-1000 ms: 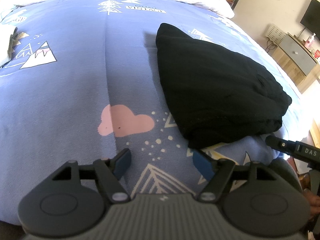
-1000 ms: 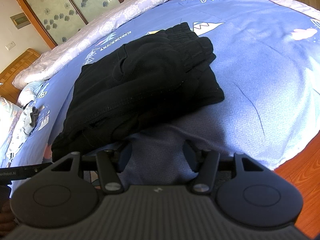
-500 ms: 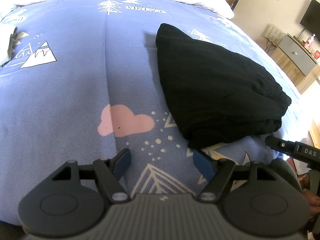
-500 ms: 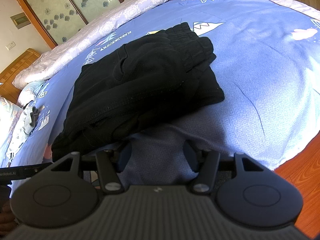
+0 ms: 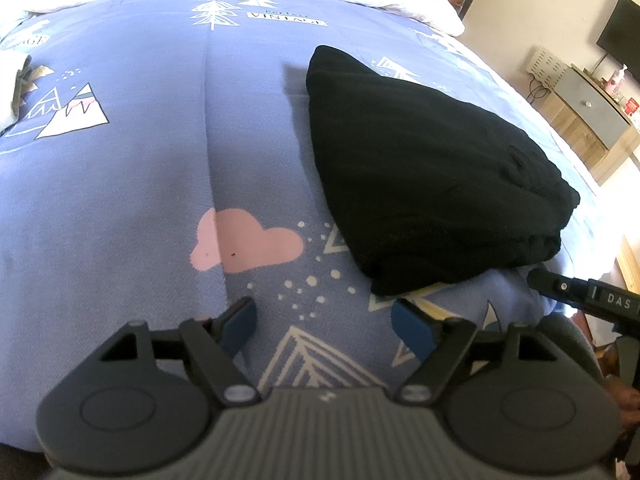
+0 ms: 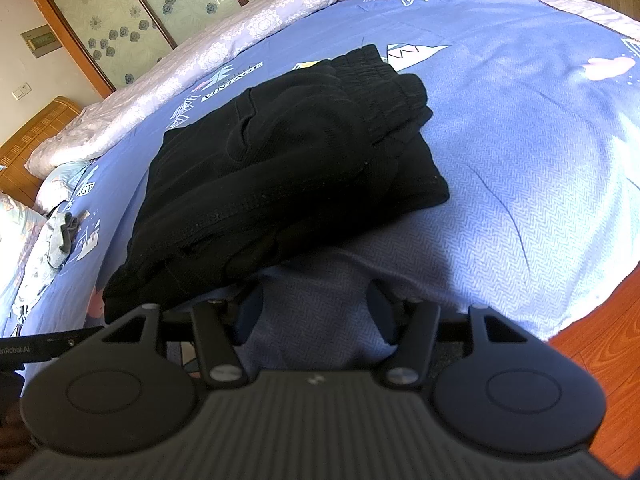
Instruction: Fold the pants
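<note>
The black pants [image 5: 424,176] lie folded in a compact stack on the blue patterned bedspread [image 5: 140,160]; in the right wrist view the pants [image 6: 280,160] show the elastic waistband on top at the far end. My left gripper [image 5: 325,322] is open and empty, just short of the stack's near corner. My right gripper [image 6: 314,308] is open and empty, close to the stack's near edge. The tip of the right gripper [image 5: 580,296] shows at the right edge of the left wrist view.
The bed edge and wooden floor [image 6: 600,344] lie to the right. A grey cabinet [image 5: 592,104] and a TV stand by the wall. A crumpled light cloth [image 6: 60,240] lies near the pillows. A wooden-framed wardrobe [image 6: 132,28] stands behind the bed.
</note>
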A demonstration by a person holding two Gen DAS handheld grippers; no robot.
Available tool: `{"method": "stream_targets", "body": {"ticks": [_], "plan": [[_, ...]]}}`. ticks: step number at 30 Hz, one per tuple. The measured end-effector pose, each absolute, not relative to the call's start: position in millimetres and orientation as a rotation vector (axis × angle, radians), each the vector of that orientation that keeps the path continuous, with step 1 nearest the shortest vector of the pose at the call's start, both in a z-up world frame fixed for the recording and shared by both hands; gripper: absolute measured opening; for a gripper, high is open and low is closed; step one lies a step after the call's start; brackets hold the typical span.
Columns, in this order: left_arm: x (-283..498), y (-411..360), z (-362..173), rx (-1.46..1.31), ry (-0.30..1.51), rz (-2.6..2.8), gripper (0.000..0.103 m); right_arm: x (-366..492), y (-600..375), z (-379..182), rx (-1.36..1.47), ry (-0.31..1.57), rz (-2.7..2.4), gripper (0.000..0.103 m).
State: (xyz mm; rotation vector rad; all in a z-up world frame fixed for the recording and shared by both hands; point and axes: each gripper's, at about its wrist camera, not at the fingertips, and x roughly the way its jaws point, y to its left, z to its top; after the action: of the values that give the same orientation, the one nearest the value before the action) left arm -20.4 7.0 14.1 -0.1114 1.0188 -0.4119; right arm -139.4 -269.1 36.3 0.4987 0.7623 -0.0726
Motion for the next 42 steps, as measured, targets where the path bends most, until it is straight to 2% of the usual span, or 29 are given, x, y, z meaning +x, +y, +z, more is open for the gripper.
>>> {"method": "stream_targets", "body": {"ticks": [42], "plan": [[-21.8, 6.6, 14.2, -0.111, 1.016, -0.413, 0.08, -139.6, -268.4, 36.4, 0.498, 0.762, -0.071, 0.061]]}}
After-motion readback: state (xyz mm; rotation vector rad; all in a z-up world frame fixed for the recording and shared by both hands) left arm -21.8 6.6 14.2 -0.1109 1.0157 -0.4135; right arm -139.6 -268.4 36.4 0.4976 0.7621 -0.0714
